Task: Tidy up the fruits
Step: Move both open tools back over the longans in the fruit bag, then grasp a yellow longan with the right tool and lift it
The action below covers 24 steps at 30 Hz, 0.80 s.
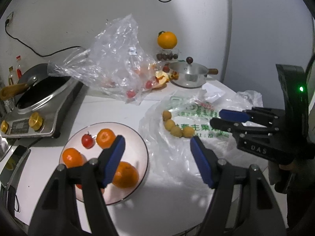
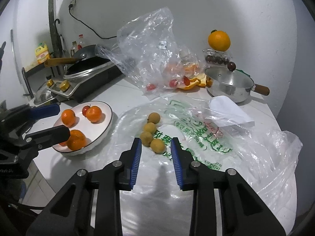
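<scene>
Just ahead of the right gripper [image 2: 156,148], whose jaws stand narrowly apart and empty, four brown longans [image 2: 151,134] lie clustered on a printed plastic bag [image 2: 196,143]. To its left, the left gripper [image 1: 157,147] hangs wide apart, empty, over the plate [image 2: 107,109] of tangerines [image 2: 94,114]. Aim for the nearest longan, possibly stem-joined, and squeeze gently.

small red fruit [image 1: 79,186] hidden behind left tool [image 1: 157,145]
</scene>
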{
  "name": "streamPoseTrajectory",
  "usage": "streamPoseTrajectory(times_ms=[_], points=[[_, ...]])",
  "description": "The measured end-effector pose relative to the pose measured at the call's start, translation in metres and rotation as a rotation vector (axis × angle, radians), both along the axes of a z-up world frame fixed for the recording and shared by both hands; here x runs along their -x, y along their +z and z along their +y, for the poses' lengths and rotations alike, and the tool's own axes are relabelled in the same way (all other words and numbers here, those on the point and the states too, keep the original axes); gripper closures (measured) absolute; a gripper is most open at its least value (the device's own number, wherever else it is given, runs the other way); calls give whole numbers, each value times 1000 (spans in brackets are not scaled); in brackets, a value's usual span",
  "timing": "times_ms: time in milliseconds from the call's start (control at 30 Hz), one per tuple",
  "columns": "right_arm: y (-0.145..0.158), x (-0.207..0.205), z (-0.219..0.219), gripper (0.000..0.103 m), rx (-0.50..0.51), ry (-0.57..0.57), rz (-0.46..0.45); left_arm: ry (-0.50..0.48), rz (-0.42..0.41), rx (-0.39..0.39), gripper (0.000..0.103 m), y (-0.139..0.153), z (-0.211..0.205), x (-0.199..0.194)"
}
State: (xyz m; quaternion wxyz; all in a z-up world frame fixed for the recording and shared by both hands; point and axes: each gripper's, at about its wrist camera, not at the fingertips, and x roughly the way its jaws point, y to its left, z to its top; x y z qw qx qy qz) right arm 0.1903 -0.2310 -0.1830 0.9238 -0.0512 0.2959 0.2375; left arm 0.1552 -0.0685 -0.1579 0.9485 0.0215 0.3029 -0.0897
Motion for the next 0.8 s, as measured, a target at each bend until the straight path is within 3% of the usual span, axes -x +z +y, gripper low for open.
streamPoseTrajectory(times_ms=[800], points=[[-41, -58, 27, 70, 62, 44, 151, -1, 23, -23, 33, -18, 6, -25]])
